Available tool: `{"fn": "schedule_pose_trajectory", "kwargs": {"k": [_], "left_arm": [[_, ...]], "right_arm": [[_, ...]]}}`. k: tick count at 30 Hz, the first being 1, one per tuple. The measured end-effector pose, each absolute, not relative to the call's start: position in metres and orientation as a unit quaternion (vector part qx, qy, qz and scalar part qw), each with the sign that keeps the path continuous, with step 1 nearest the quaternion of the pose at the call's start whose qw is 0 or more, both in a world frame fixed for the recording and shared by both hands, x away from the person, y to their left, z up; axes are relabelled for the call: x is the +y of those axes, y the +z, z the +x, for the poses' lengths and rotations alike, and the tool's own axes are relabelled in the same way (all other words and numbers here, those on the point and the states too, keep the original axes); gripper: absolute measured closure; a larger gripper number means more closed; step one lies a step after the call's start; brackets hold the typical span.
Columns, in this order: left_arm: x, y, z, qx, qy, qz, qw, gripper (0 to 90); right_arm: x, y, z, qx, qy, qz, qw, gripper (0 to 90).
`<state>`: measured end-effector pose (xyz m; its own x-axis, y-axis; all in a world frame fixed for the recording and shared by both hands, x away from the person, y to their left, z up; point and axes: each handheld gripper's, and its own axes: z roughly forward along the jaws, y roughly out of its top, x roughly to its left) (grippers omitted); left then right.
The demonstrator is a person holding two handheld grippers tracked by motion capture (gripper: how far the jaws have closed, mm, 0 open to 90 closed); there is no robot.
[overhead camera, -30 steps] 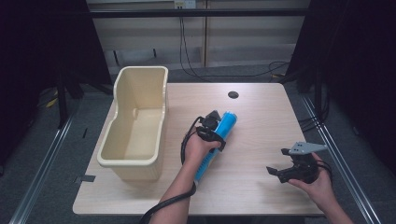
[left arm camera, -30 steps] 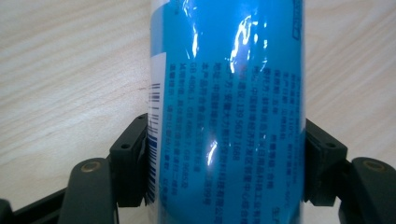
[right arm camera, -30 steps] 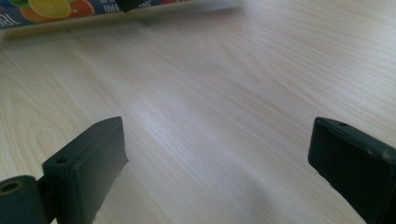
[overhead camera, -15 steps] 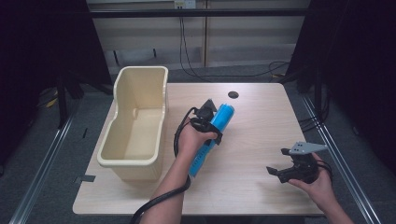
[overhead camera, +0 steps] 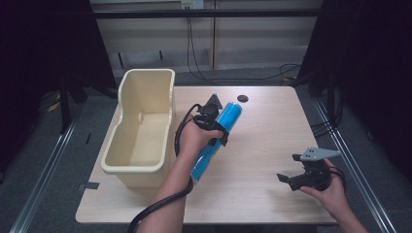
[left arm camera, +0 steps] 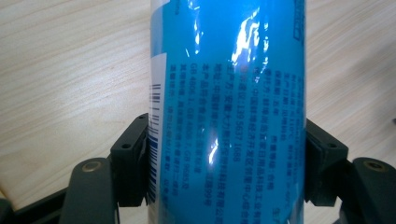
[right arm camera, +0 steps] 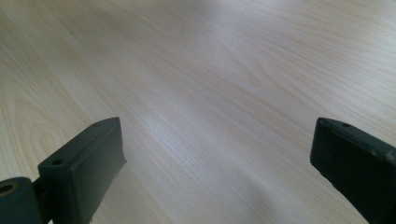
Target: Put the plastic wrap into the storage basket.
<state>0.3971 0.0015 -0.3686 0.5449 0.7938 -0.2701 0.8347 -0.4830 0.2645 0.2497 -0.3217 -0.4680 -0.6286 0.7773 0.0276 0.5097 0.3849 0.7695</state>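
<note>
Beside the bin [overhead camera: 141,131], left tongs [overhead camera: 217,127] grip the blue tube [overhead camera: 216,138].

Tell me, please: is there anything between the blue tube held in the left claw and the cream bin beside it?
Nothing visible. The left claw grips the blue tube just right of the cream bin, whose top is open.

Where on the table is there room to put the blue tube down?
Bare wood lies between the blue tube and the right claw, and along the far right part of the table beyond the small dark disc. The cream tub is empty too. It is crowded on the left, where the left claw holds the tube close beside the tub.
</note>
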Motion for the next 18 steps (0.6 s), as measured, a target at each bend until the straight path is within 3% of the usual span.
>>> {"fn": "schedule_pose_trajectory", "kwargs": {"k": [18], "left_arm": [[0.014, -0.328, 0.397, 0.479, -0.054, 0.857, 0.182, 32.2]], "right_arm": [[-0.319, -0.469, 0.250, 0.818, 0.391, 0.389, 0.167, 1.2]]}}
